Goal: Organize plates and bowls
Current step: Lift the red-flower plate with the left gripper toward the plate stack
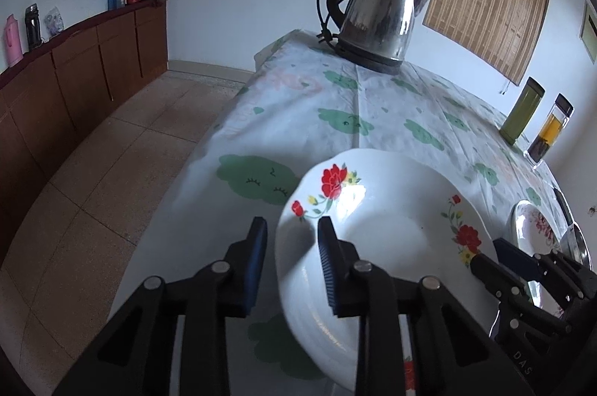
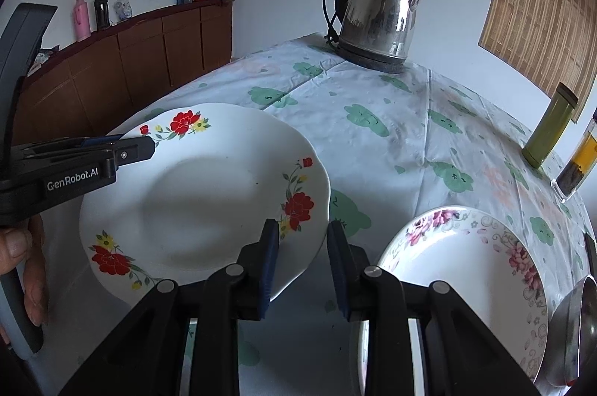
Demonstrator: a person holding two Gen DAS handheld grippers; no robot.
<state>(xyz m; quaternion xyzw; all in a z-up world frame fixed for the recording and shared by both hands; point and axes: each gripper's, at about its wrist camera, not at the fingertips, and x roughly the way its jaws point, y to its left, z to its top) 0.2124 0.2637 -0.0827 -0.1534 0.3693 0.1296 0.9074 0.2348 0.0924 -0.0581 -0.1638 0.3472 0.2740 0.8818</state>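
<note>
Left claw: fingers spread, straddling the rim of the red-flowered plate at its 9 o'clock edge; one finger sits over the plate, the other outside it; whether the pads press the rim, cannot tell
Right claw: spread apart, pinching nothing; its left finger overlaps the 4 o'clock edge of the red-flowered plate, its right finger is over bare cloth
Red-flowered plate: white, deep, wavy rim, tilted with its 9 o'clock side raised; at 10 o'clock in the right wrist view
Pink-flowered plate: flat on the tablecloth, just beside the red-flowered plate, at 4 o'clock in the right wrist view
Metal bowl: touching the pink-flowered plate's 3 o'clock edge, partly out of view
Kettle: upright at the table's far end, 12 o'clock
Green bottle and glass bottle: standing side by side at 2 o'clock
Cabinet: along the wall at 10 o'clock
</note>
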